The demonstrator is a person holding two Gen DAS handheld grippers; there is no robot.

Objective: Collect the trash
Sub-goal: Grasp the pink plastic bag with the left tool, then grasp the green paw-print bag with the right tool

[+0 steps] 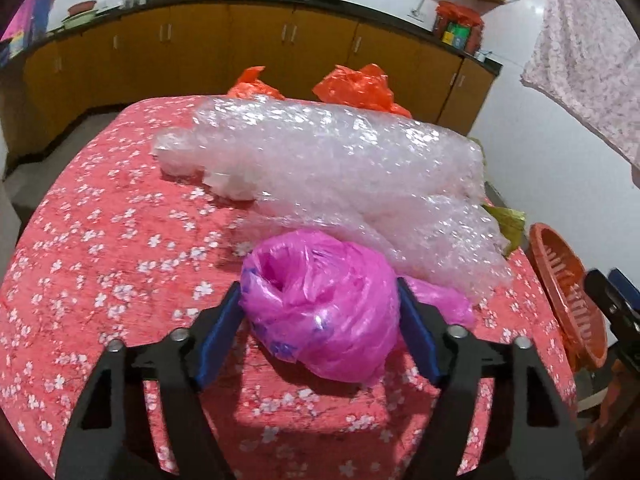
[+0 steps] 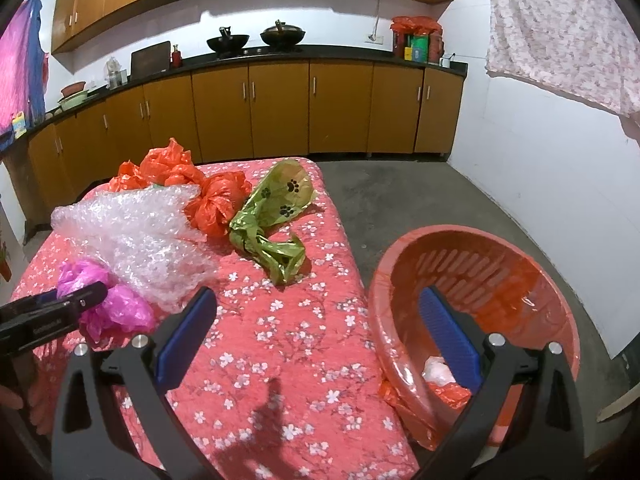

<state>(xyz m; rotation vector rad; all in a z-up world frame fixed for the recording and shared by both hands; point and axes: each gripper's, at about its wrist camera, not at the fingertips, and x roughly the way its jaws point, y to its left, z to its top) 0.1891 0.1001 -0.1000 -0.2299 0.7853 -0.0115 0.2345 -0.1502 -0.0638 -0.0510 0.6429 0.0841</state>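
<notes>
A crumpled pink plastic bag (image 1: 320,312) lies on the red flowered tablecloth (image 1: 100,260). My left gripper (image 1: 320,296) is open with its blue pads on either side of the bag, touching or nearly touching it. Behind the bag lies a big roll of bubble wrap (image 1: 328,160), with orange bags (image 1: 356,88) beyond. My right gripper (image 2: 320,320) is open and empty, over the table's right edge and the orange basket (image 2: 400,260) beside the table. The pink bag (image 2: 116,312), bubble wrap (image 2: 132,232), orange bags (image 2: 216,204) and a green paw-print bag (image 2: 272,216) show in the right wrist view.
The basket holds white and orange scraps (image 2: 440,376). It shows at the right in the left wrist view (image 1: 560,292). Kitchen cabinets (image 2: 280,112) line the far wall. A flowered cloth (image 2: 560,32) hangs at the right. Grey floor (image 2: 420,200) lies right of the table.
</notes>
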